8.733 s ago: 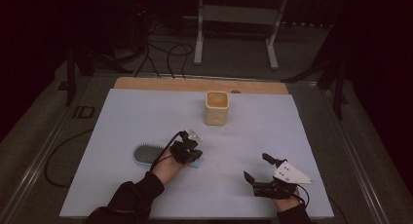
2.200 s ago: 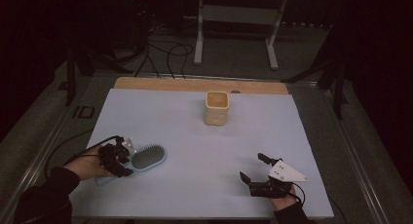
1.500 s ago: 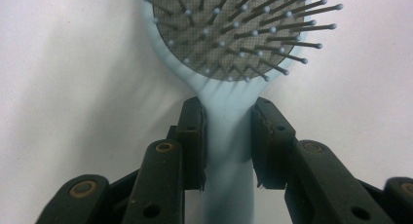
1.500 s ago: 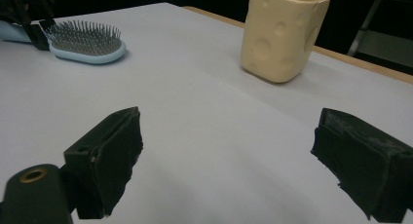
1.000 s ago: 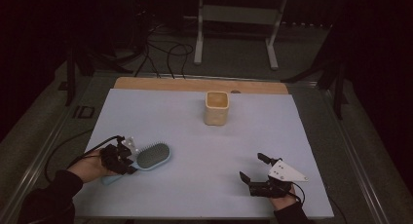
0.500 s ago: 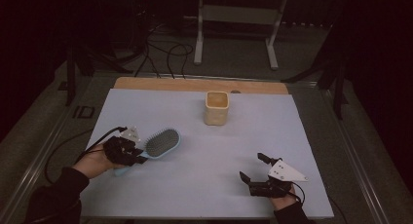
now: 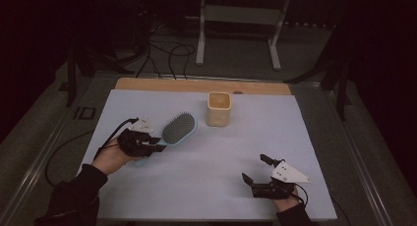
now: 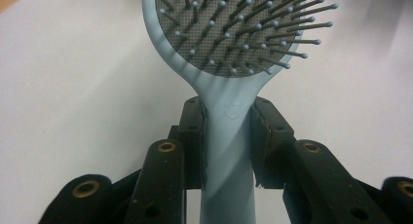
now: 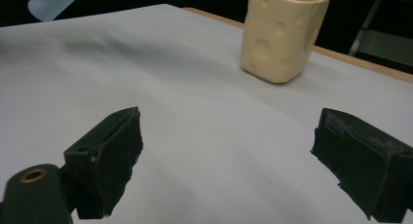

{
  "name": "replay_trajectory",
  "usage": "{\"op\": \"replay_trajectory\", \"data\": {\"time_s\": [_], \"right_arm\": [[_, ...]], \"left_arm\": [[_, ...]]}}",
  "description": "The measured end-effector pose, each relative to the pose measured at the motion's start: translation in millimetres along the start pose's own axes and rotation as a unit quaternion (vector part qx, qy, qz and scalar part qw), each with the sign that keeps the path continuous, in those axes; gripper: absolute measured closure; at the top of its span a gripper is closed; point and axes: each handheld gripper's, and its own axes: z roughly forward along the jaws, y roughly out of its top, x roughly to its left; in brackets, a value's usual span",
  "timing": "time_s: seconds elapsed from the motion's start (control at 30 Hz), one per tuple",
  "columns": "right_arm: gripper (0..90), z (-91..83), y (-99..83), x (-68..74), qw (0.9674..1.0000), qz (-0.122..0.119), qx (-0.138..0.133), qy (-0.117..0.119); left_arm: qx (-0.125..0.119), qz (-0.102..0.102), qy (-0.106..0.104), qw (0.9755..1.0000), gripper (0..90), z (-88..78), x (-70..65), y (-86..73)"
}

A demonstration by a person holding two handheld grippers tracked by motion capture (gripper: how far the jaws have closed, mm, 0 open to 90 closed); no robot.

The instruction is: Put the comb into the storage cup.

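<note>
Left tongs (image 8: 228,136) clamp the hairbrush (image 8: 229,63) handle, seemingly lifted; right tongs (image 9: 229,151) gape, holding nothing.

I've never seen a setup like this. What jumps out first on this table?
The pale blue hairbrush at the left, bristles up, its handle clamped between the jaws of the left gripper, which a hand holds above the white table. Behind it, near the far edge, stands a cream cup dimpled like cheese. At the near right, the right gripper rests with jaws wide open and nothing between them.

Dim lab: covered table (image 7: 147,103), floor cables (image 7: 162,49).
</note>
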Motion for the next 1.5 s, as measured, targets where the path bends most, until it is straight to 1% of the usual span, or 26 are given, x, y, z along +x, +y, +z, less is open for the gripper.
{"op": "replay_trajectory", "data": {"time_s": [0.03,0.07,0.1,0.23,0.27,0.37,0.4,0.43,0.53,0.6,0.67,0.7,0.77,0.8,0.87,0.9,0.93,1.0,1.03,1.1,1.13,1.23,1.33,1.4,1.43,1.5], "right_arm": [[10.2,-0.2,0.1,0.0,1.0,-0.001,0.0,-0.001],[10.2,-0.2,0.3,0.0,1.0,-0.001,0.0,-0.001],[10.2,-0.2,0.3,0.0,1.0,-0.001,-0.001,-0.001],[10.2,0.1,0.0,-0.2,1.0,0.001,-0.001,0.0],[10.2,0.0,0.0,-0.3,1.0,0.001,-0.002,0.0],[10.2,0.1,0.1,-0.2,1.0,0.001,-0.002,0.0],[10.2,0.2,0.0,-0.3,1.0,0.001,-0.002,0.0],[10.2,0.3,0.0,-0.3,1.0,0.002,-0.001,0.0],[10.2,0.3,0.0,-0.3,1.0,0.002,-0.001,0.001],[10.2,0.3,0.0,-0.6,1.0,0.002,-0.002,0.001],[10.2,0.2,0.0,-0.8,1.0,0.001,-0.002,0.0],[10.2,0.2,0.0,-0.9,1.0,0.002,-0.002,0.001],[10.2,0.1,0.1,-0.9,1.0,0.002,-0.002,0.0],[10.2,0.1,0.1,-1.0,1.0,0.002,-0.003,0.0],[10.2,0.4,0.0,-1.1,1.0,0.002,-0.002,0.0],[10.2,0.5,-0.1,-1.1,1.0,0.003,-0.001,0.001],[10.2,0.5,-0.3,-1.5,1.0,0.002,-0.001,0.001],[10.2,0.9,-0.4,-1.5,1.0,0.004,-0.002,0.001],[10.2,0.9,-0.3,-1.4,1.0,0.004,-0.002,0.001],[10.2,0.8,-0.2,-1.5,1.0,0.003,-0.002,0.001],[10.2,0.8,-0.3,-1.6,1.0,0.004,-0.002,0.001],[10.2,0.4,-0.5,-1.9,1.0,0.006,-0.002,0.001],[10.2,0.4,-0.7,-2.1,1.0,0.006,-0.002,0.0],[10.2,0.3,-0.9,-2.2,1.0,0.005,-0.002,0.001],[10.2,0.2,-0.9,-2.3,1.0,0.005,-0.002,0.0],[10.2,-0.1,-1.0,-2.7,1.0,0.006,-0.002,0.0]], "left_arm": [[-0.006,-0.006,-0.005,1.0,70.1,0.7,0.3,3.0],[-0.012,-0.001,0.003,0.9999,70.1,1.1,-0.9,5.8],[-0.015,-0.005,0.006,0.9999,70.1,1.8,-0.9,8.9],[-0.028,-0.007,0.008,0.9996,70.1,4.7,-2.2,18.1],[-0.032,-0.005,0.015,0.9993,70.1,5.6,-3.2,20.5],[-0.046,-0.008,0.018,0.9987,70.1,8.4,-3.7,27.3],[-0.052,-0.009,0.014,0.9985,70.1,9.8,-3.8,29.9],[-0.055,-0.008,0.02,0.9983,70.1,10.5,-4.8,31.4],[-0.06,-0.008,0.016,0.998,70.1,12.5,-5.4,35.5],[-0.069,-0.005,0.024,0.9973,70.1,16.1,-7.8,42.0],[-0.073,-0.008,0.021,0.9971,70.1,17.6,-7.8,46.0],[-0.077,-0.007,0.027,0.9966,70.1,18.3,-8.6,48.1],[-0.082,-0.007,0.025,0.9963,70.1,19.2,-8.3,52.6],[-0.087,-0.008,0.031,0.9957,70.1,19.8,-8.9,54.9],[-0.093,-0.01,0.028,0.9952,70.1,21.6,-8.1,59.9],[-0.096,-0.009,0.036,0.9946,70.1,22.8,-8.6,62.5],[-0.097,-0.011,0.035,0.9947,70.1,24.0,-8.0,65.4],[-0.105,-0.012,0.044,0.9935,70.1,26.4,-7.9,70.5],[-0.106,-0.013,0.038,0.9936,70.1,27.4,-6.6,73.4],[-0.113,-0.012,0.044,0.9926,70.1,29.3,-6.6,78.5],[-0.116,-0.014,0.039,0.9924,70.1,30.0,-5.8,81.0],[-0.127,-0.018,0.041,0.991,70.1,31.9,-4.7,88.4],[-0.145,-0.027,0.044,0.988,70.0,33.7,-3.2,95.4],[-0.158,-0.037,0.04,0.986,70.1,34.9,-0.7,99.6],[-0.162,-0.037,0.05,0.9848,70.1,35.7,-0.6,101.8],[-0.17,-0.042,0.048,0.9834,70.0,37.5,2.1,106.1]]}}
